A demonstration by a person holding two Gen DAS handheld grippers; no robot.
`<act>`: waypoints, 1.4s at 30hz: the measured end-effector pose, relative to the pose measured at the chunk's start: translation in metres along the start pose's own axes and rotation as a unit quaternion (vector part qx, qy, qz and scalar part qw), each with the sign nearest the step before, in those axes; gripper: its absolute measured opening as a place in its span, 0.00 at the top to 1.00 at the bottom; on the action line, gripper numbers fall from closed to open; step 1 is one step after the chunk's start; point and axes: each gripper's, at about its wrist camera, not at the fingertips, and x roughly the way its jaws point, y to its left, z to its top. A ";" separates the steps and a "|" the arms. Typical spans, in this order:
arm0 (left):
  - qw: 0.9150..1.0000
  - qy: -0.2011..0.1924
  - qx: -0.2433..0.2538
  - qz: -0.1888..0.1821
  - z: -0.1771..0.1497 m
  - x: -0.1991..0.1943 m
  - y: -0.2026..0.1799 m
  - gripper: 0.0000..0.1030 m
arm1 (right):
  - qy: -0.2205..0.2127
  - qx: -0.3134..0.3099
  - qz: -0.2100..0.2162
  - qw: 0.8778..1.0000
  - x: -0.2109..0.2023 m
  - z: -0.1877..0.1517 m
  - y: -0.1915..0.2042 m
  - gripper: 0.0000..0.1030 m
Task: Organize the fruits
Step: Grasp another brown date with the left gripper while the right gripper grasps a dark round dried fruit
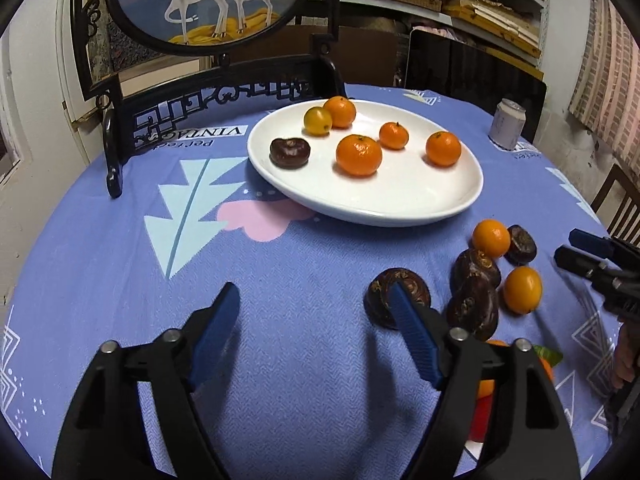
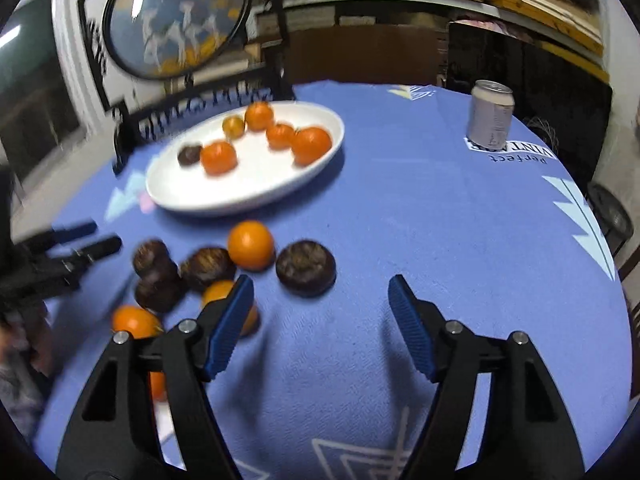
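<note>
Six fruits (image 1: 359, 155) plated, one can (image 1: 507, 123).

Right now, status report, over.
Both tools, left and right, open, empty. Six fruits on plate. Loose pile on cloth. Nothing blocking.

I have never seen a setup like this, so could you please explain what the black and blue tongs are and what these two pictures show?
They are two handheld grippers, each worked by a person, with a camera looking along its fingers. One picture is from the left gripper, the other from the right gripper. Both are open and hold nothing. On the blue tablecloth a white plate carries five orange fruits and one dark fruit. More orange and dark fruits lie loose near the grippers. A can stands farther back.
</note>
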 end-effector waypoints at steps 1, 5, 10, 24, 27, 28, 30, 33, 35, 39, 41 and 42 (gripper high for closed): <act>1.000 0.001 -0.001 -0.001 0.001 0.000 0.001 0.20 | 0.006 -0.007 -0.003 1.000 0.004 -0.002 0.002 0.34; 1.000 -0.003 -0.003 -0.008 0.001 -0.002 0.002 0.20 | 0.008 -0.008 -0.006 1.000 0.012 -0.003 0.001 0.40; 1.000 0.004 0.003 -0.013 0.001 0.000 -0.002 0.20 | 0.017 -0.010 -0.012 1.000 0.027 0.000 0.005 0.42; 0.999 0.018 0.044 -0.017 -0.005 0.007 -0.020 0.20 | 0.033 0.011 0.013 0.999 0.046 0.012 0.006 0.58; 0.998 0.021 0.058 -0.014 -0.007 0.011 -0.027 0.20 | 0.036 0.022 0.021 0.999 0.047 0.012 0.004 0.58; 0.998 0.021 0.064 -0.012 -0.006 0.013 -0.029 0.20 | 0.036 0.024 0.021 0.999 0.047 0.012 0.003 0.58; 0.997 0.020 0.073 -0.007 -0.005 0.018 -0.034 0.20 | 0.037 0.024 0.022 0.999 0.047 0.012 0.003 0.58; 0.997 0.021 0.080 -0.011 -0.002 0.023 -0.039 0.20 | 0.040 0.029 0.023 0.999 0.046 0.011 0.001 0.58; 0.996 0.029 0.082 -0.009 -0.001 0.030 -0.042 0.20 | 0.040 0.030 0.023 0.998 0.046 0.011 0.002 0.58; 0.996 0.054 0.052 -0.043 0.002 0.041 -0.034 0.20 | 0.040 0.035 0.021 0.998 0.044 0.011 0.001 0.58; 0.997 0.053 0.041 -0.045 0.001 0.039 -0.028 0.20 | 0.040 0.038 0.022 0.998 0.044 0.011 -0.001 0.58; 0.997 0.054 0.040 -0.048 -0.001 0.038 -0.026 0.20 | 0.041 0.039 0.023 0.998 0.044 0.010 -0.001 0.58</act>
